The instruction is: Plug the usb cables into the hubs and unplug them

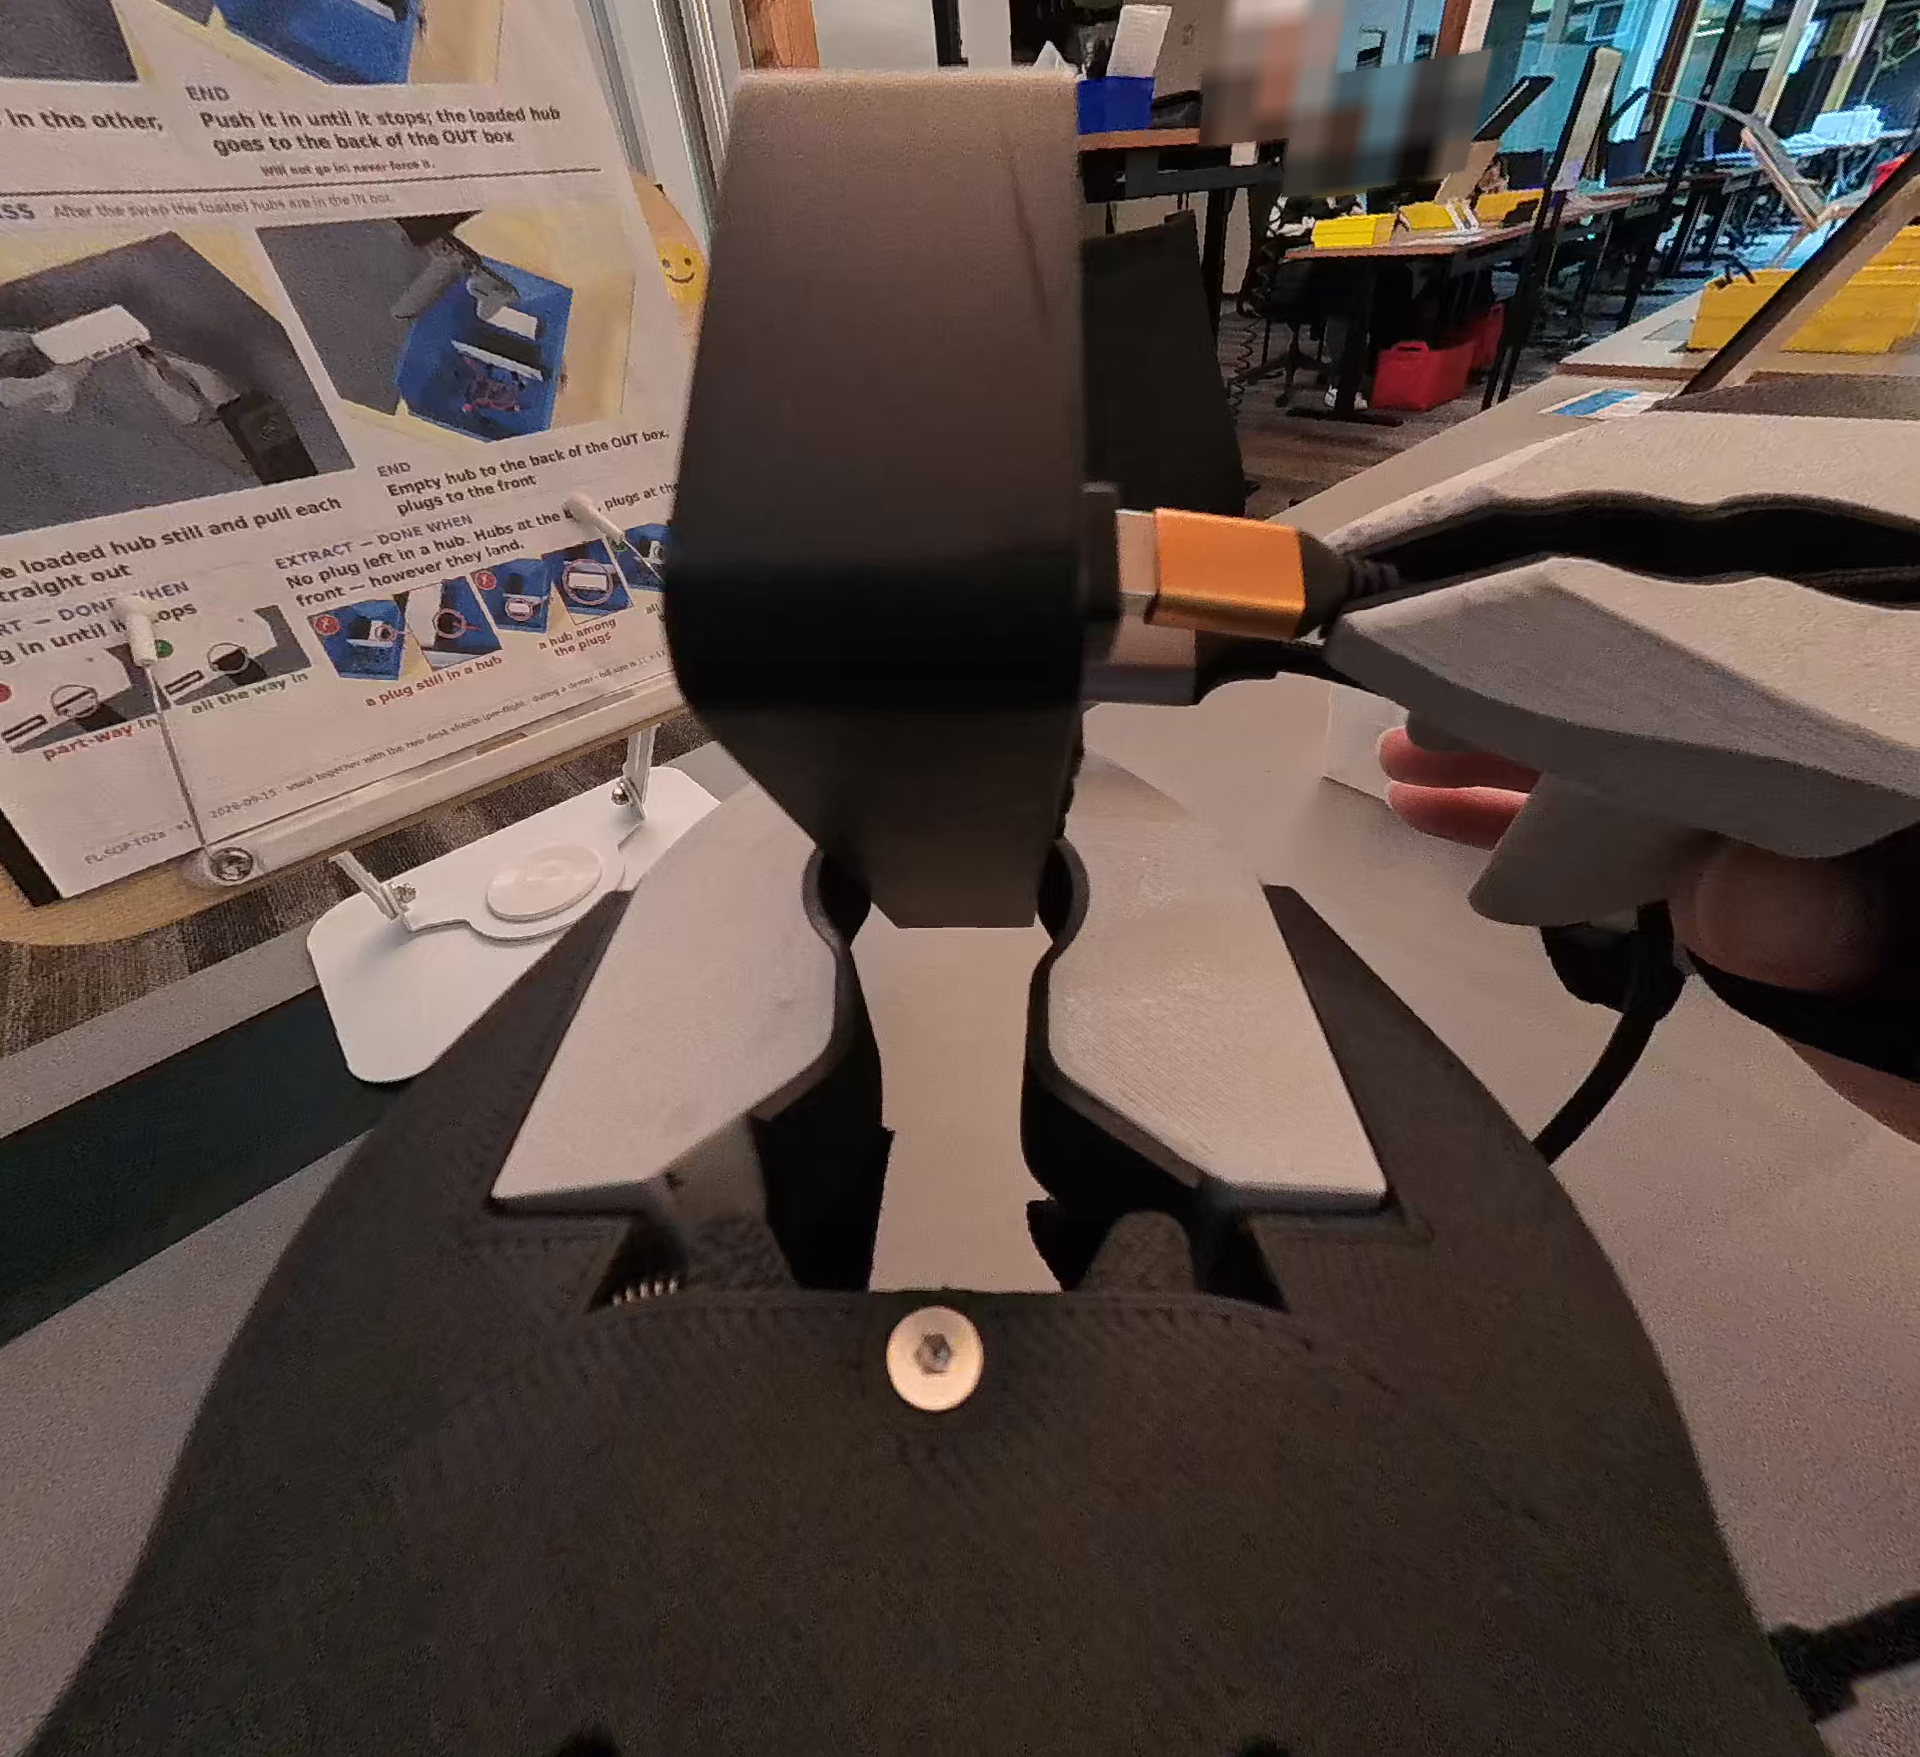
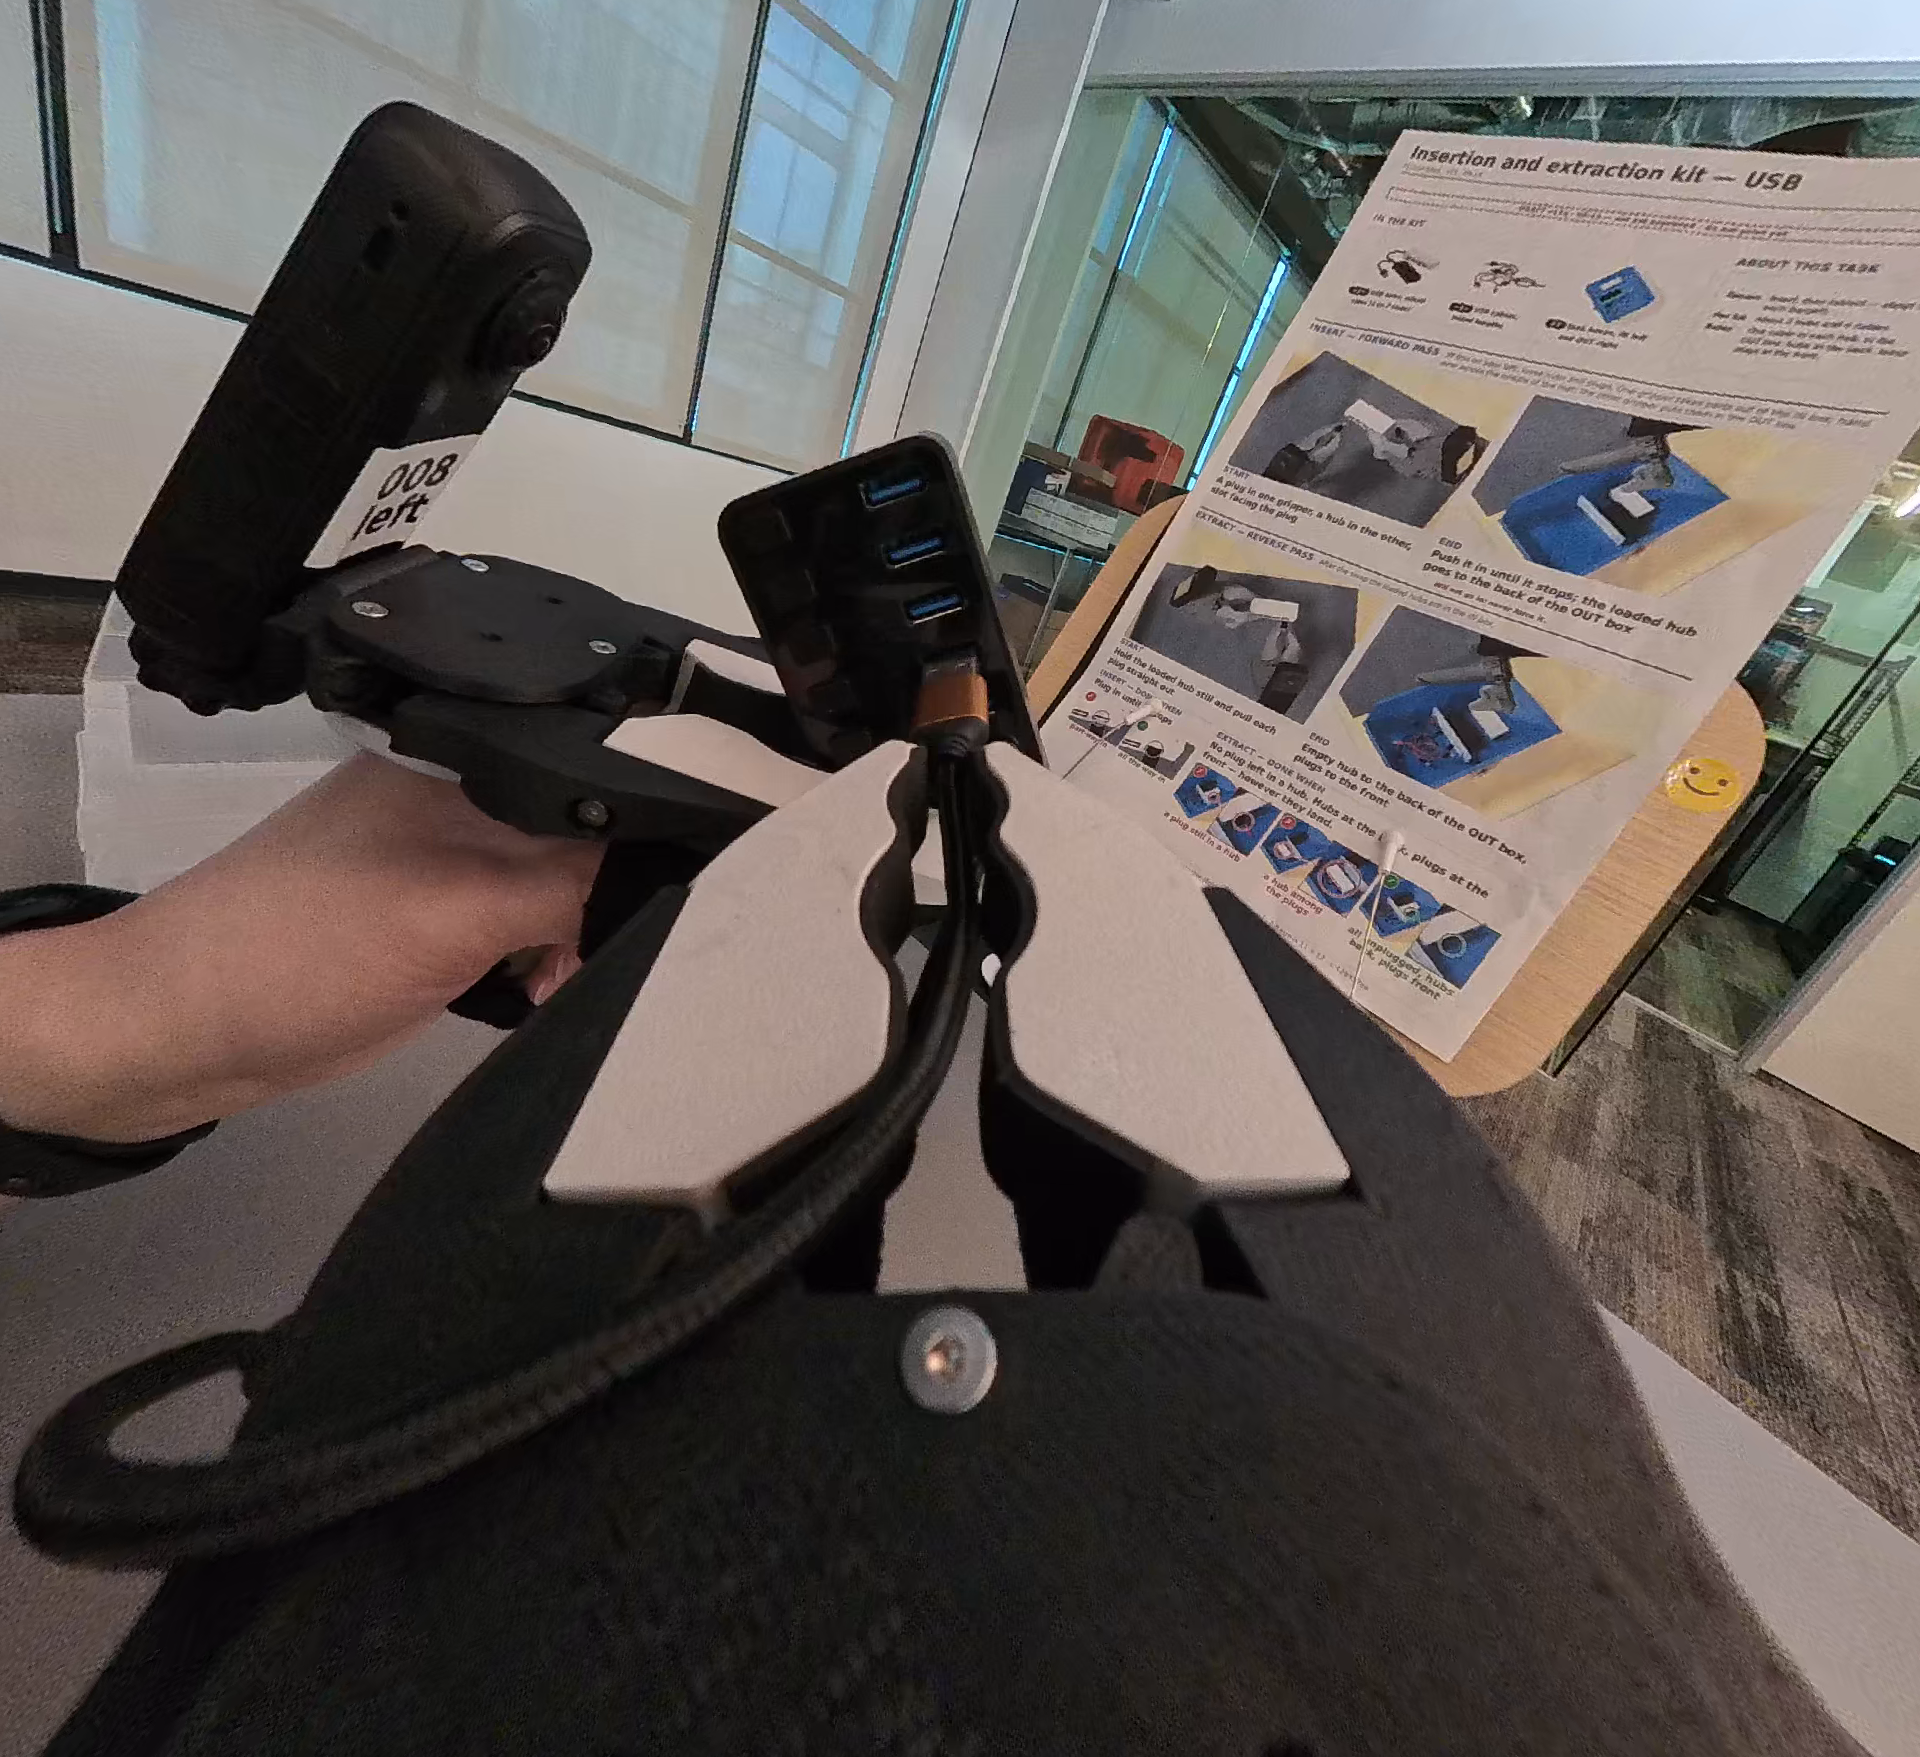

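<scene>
The left gripper (image 1: 940,886) is clamping its jaws on the lower end of a black USB hub (image 1: 883,460), holding it upright above a pale table (image 1: 1766,1292). The right gripper (image 2: 948,777) is pinching a black braided cable (image 2: 727,1292) just behind its orange-sleeved plug (image 2: 945,694), jaws narrowed onto the cord. In the left wrist view the plug (image 1: 1226,569) is meeting the hub's side, with a strip of bare metal tip showing between sleeve and hub; the right gripper (image 1: 1340,611) is reaching in from the right there, a person's fingers (image 1: 1455,788) curled under its handle. In the right wrist view the plug is sitting in the lowest port of the hub (image 2: 883,585), while three blue ports (image 2: 914,547) above it are standing empty. Whether the plug is being pushed home or drawn out cannot be told, though the exposed metal suggests it is not fully seated. Judging by the free ports, most of the plugging and unplugging is likely still ahead. The left gripper (image 2: 727,751), camera mounted on top, is showing at left in that view, gripped by a bare hand (image 2: 416,897). Behind, a printed instruction sheet (image 2: 1507,564) is leaning on a wooden stand (image 2: 1662,928), with glass walls beyond.
</scene>
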Action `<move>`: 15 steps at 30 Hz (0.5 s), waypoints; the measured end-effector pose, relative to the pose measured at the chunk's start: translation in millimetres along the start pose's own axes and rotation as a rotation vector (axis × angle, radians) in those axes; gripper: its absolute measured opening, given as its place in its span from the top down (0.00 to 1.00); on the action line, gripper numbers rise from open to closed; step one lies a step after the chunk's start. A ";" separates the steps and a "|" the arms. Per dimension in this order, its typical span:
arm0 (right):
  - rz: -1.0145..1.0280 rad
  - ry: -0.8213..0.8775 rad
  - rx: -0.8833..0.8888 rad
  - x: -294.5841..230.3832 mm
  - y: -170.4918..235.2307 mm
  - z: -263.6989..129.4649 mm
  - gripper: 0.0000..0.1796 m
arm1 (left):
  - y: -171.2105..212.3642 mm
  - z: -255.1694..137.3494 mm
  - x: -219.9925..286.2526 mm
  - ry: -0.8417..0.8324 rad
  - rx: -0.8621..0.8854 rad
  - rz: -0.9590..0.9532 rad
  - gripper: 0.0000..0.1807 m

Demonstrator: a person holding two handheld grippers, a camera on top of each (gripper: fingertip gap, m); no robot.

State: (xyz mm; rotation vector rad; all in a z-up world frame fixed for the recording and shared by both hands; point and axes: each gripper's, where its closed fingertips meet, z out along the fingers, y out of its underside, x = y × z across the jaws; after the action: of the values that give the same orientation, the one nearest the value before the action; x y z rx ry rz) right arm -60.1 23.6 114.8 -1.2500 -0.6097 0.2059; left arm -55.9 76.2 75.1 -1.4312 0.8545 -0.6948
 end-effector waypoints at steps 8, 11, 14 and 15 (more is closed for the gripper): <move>-0.010 -0.015 -0.012 1.3 -1.2 -1.7 0.96 | -2.5 0.1 4.5 0.006 0.014 0.093 0.85; 0.005 -0.026 0.003 0.7 -3.8 -2.8 0.96 | -7.2 -2.8 3.4 -0.014 0.034 0.163 0.85; 0.003 -0.027 0.016 -0.3 -4.3 -3.1 0.97 | -11.4 -6.4 1.4 -0.049 0.041 0.248 0.84; 0.003 -0.028 0.021 -0.2 -4.8 -3.4 0.97 | -12.3 -7.1 1.7 -0.046 0.038 0.264 0.84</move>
State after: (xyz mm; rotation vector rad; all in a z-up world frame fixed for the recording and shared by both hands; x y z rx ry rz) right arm -59.3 19.1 118.6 -1.2297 -0.6280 0.2324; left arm -59.8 70.4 87.5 -1.2663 0.9679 -0.4736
